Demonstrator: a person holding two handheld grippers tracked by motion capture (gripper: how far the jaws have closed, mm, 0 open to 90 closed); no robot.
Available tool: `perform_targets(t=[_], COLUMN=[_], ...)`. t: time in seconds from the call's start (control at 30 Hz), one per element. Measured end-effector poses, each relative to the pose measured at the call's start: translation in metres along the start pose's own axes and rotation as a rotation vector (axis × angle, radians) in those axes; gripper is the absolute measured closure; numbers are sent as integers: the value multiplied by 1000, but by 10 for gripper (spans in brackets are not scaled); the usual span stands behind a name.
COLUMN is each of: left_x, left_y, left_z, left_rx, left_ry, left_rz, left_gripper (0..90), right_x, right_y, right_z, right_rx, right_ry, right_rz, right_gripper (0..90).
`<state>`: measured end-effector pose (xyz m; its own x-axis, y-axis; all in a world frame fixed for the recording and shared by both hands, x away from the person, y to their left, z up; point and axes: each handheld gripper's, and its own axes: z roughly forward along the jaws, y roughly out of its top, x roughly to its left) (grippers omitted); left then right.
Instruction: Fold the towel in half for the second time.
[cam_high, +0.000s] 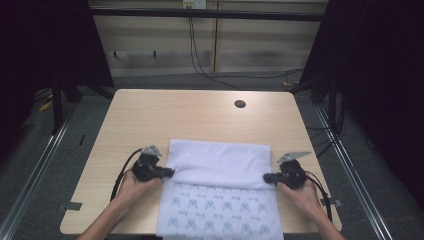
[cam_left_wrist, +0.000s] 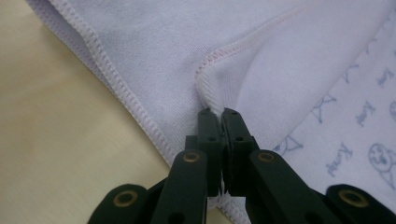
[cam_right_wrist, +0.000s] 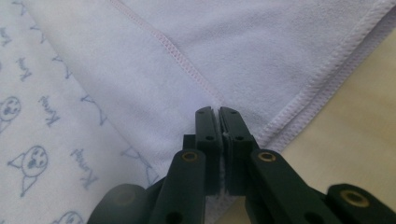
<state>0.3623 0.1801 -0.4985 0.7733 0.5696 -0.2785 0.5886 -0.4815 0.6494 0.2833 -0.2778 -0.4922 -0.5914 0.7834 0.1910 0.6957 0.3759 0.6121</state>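
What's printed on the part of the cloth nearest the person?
The cloth is white with small blue-grey cat faces and words, clearest in the right gripper view.

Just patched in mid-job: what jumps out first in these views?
A white towel lies at the near middle of the table, its far part folded toward the person so the plain side lies over the printed side. The left gripper and right gripper each pinch the folded layer at its side edges, jaws shut on the cloth in both gripper views.

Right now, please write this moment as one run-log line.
left gripper: shut on towel | right gripper: shut on towel | towel: partly folded on table
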Motion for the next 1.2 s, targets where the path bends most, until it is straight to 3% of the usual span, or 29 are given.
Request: perform_targets(t=[0.07, 0.17, 0.37, 0.47, 0.63, 0.73, 0.77, 0.9, 0.97, 1.0, 1.07, 1.13, 1.2], left_x=[11, 25, 52, 60, 77, 81, 81, 84, 84, 84, 83, 80, 73], left_y=[9, 22, 45, 59, 72, 79, 80, 77, 75, 74, 72, 71, 73], left_z=[7, 14, 30, 37, 47, 51, 51, 50, 46, 43, 36, 23, 9], left_rx=[-28, -42, -93, -81, -108, -100, -100, -119, -126, -115, -139, -194, -212], left_ry=[28, 49, 138, 183, 200, 224, 227, 209, 198, 194, 166, 132, 125], left_rz=[21, -13, -51, -26, -45, -55, -59, -90, -100, -83, -99, -101, -61], left_gripper=[878, 878, 878, 879, 879, 879, 879, 878, 878, 878, 878, 877, 877], right_x=[-14, -34, -59, -69, -88, -91, -90, -88, -89, -90, -93, -95, -94], right_y=[18, 36, 62, 74, 91, 100, 104, 118, 117, 116, 118, 123, 128], right_z=[12, 26, 43, 51, 63, 71, 73, 79, 78, 75, 63, 46, 28], right_rx=[-4, -35, -53, -68, -97, -103, -96, -54, -71, -83, -143, -216, -268], right_ry=[-29, -20, -50, -72, -105, -138, -172, -220, -202, -187, -136, -85, -58], right_rz=[18, 78, 128, 167, 195, 197, 190, 190, 172, 168, 173, 164, 153], right_gripper=[872, 872, 873, 872, 871, 871, 871, 870, 870, 871, 871, 871, 871])
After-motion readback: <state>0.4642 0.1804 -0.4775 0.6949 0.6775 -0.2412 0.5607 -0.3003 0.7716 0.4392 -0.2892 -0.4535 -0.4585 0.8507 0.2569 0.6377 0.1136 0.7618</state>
